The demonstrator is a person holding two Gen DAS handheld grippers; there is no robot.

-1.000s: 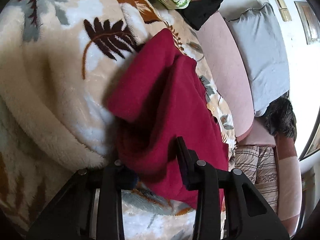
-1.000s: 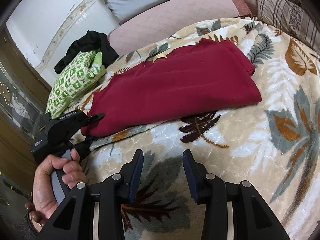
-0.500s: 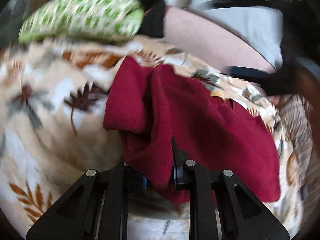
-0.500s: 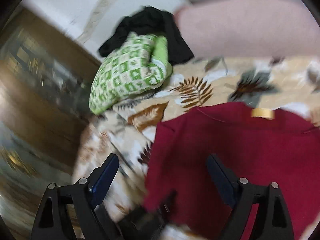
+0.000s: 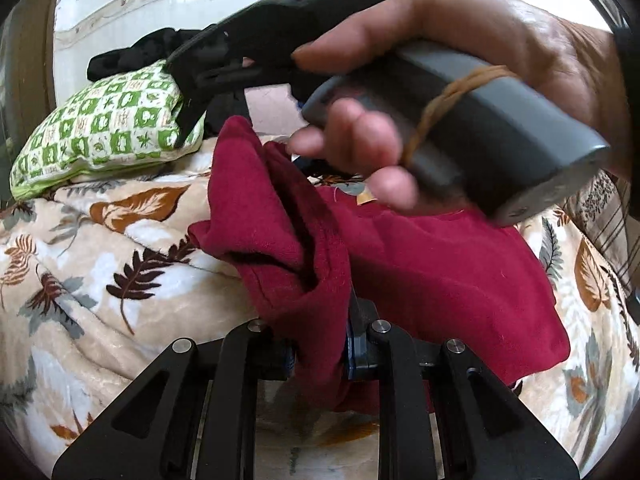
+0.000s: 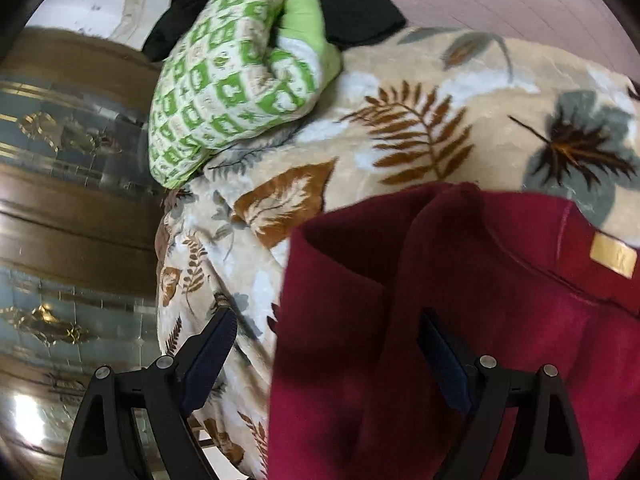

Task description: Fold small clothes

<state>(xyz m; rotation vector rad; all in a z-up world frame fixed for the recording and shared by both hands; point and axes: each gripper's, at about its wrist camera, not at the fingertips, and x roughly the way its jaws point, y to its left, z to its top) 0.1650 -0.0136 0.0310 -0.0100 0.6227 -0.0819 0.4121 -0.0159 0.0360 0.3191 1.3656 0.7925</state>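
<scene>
Red garment (image 5: 440,264) on leaf-print blanket (image 5: 100,264), right of green pillow (image 5: 104,128). Left hand-held gripper (image 5: 320,350) now clenched on bunched corner; right hand-held gripper (image 6: 324,354) swung over, spread wide astride edge. Fold beginning.

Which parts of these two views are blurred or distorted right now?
Left wrist view: the hand up close is motion-blurred, while the red garment stays fairly sharp. Right wrist view: the green pillow and blanket smear slightly; fisheye bends the edges.
</scene>
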